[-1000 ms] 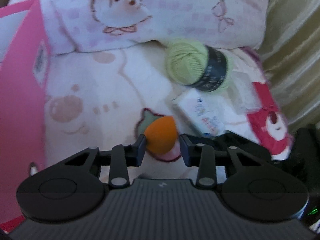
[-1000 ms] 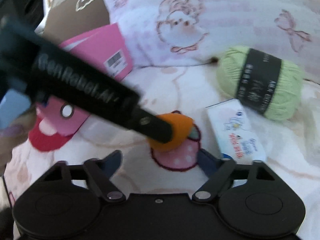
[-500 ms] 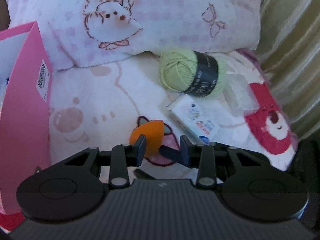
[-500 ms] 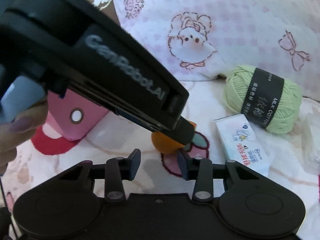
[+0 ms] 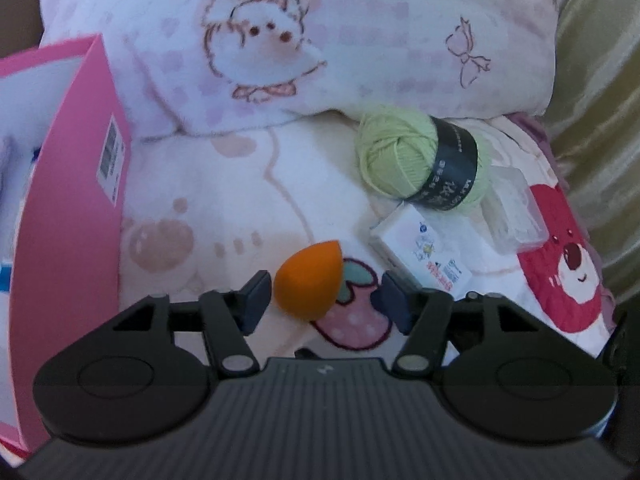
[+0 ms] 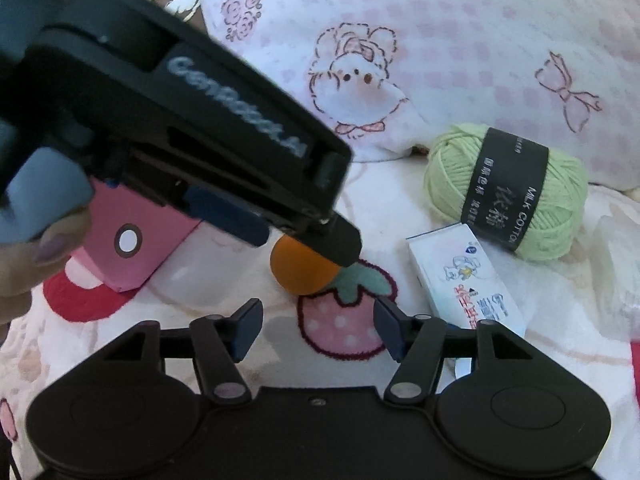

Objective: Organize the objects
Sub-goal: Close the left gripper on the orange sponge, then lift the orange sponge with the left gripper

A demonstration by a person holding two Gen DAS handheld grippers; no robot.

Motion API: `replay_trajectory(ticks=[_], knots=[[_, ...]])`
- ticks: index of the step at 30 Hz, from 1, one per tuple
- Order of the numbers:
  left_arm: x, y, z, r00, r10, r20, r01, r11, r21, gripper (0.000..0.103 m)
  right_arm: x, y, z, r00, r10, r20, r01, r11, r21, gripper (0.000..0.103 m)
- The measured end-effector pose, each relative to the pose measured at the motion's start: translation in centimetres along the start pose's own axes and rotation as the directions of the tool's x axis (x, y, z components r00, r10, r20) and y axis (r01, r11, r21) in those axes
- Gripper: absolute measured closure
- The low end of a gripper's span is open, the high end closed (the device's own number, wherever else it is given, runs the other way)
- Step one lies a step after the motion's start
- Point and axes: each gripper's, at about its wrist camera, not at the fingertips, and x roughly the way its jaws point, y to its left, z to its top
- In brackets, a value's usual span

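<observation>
Now, progress: judging by how things lie, the sorting is barely started; the visible loose items all lie out on the blanket [image 5: 224, 184], none of them seen inside the pink box [image 5: 68, 216].
Left tool [image 5: 324, 300]: jaws apart, having just been opening; the orange sponge [image 5: 310, 280] sits between them, close to the left pad, with a clear gap to the right one, so nothing is clamped.
Right tool [image 6: 318, 326]: jaws apart with nothing between them, having just been opening; it hangs over the strawberry print, just short of the sponge.
Orange sponge: lying on the blanket at the leaf of the strawberry print, between the pink box and the white carton [image 5: 420, 252].
Left to do: sponge, green yarn ball [image 5: 416, 156], white carton and clear plastic case [image 5: 516, 208] all appear unsorted.
Around: a bunny-print pillow [image 5: 320, 40] behind the yarn; a gold curtain [image 5: 592, 112] at the right edge.
In the way: in the right wrist view the left tool's body crosses above the sponge, so the two tools crowd the same spot; a hand [image 6: 28, 264] shows at the left edge.
</observation>
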Motion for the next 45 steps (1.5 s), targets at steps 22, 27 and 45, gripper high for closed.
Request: replay_trajectory(ticks=[22,27,45], knots=[[1.1,2.8,-0.3,0.984,-0.175,0.015,0.175,0.965,-0.196,0.079,0.2,0.8,-1.0,0.998,-0.058,0.021,0.059,0.998,-0.015,0.033],[1.4,1.9,-0.8,0.991,-0.133,0.008,0.133,0.980,-0.146,0.079,0.8,0.6,-1.3,0.997,-0.078,0.017,0.078,0.997,-0.004,0.033],[-2.7,-0.5,-4.6,0.991,-0.133,0.002,0.132,0.985,-0.114,0.079,-2.4,4.7,-3.0,0.993,-0.114,-0.011,0.112,0.988,-0.104,0.056]])
